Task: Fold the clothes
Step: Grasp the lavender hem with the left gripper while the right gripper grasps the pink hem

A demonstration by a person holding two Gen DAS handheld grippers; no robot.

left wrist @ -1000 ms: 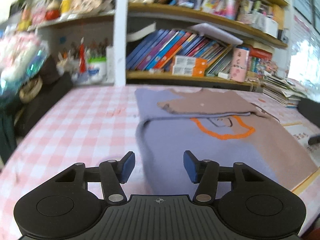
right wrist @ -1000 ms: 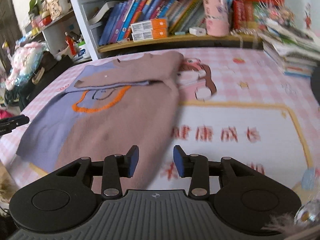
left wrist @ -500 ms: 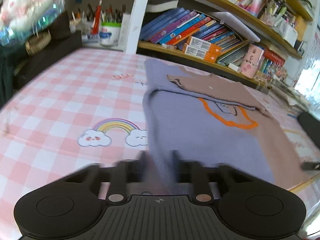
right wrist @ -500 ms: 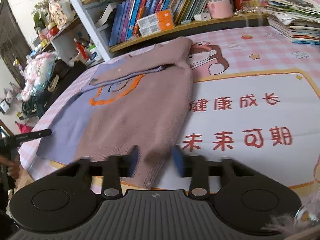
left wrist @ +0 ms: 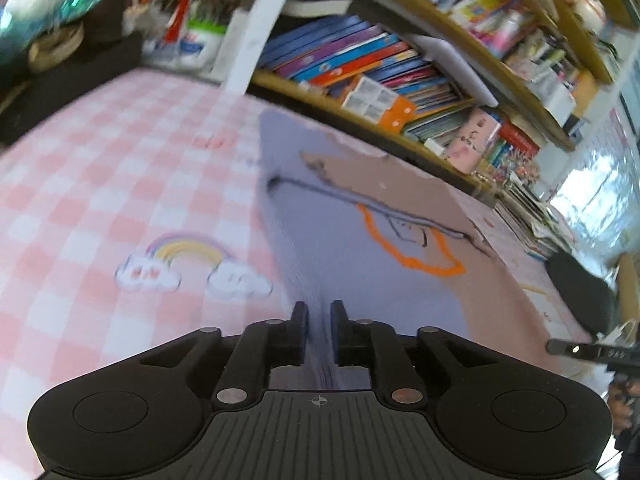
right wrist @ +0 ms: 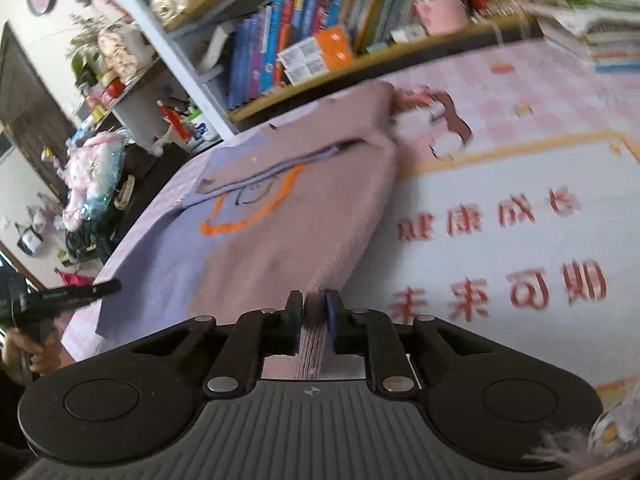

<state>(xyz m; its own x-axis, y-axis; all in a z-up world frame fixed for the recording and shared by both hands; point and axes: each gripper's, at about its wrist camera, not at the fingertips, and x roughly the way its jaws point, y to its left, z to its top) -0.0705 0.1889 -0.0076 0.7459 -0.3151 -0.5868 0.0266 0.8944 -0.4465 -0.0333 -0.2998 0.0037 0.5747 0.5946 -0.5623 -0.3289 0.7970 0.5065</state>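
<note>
1. A table [left wrist: 80, 168] carries everything, covered in a pink-and-white checked cloth [right wrist: 560, 80] printed with a rainbow [left wrist: 188, 252] and red characters [right wrist: 488, 216].
2. A lilac and mauve sweater [right wrist: 280, 232] lies flat on the cloth, its sleeve folded across the chest.

Right gripper [right wrist: 313, 312] jaws pinching mauve hem of sweater [right wrist: 288, 216], pink checked tablecloth [right wrist: 520, 80], bookshelf [right wrist: 304, 44] behind

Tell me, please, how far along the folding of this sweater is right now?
Done: the sleeves already lie folded across the sweater's chest. In hand: the left hand-held gripper pinches the purple hem corner, its jaws opening slightly, and the right hand-held gripper is shut on the pink corner. Left: bringing the hem up over the top half.
</note>
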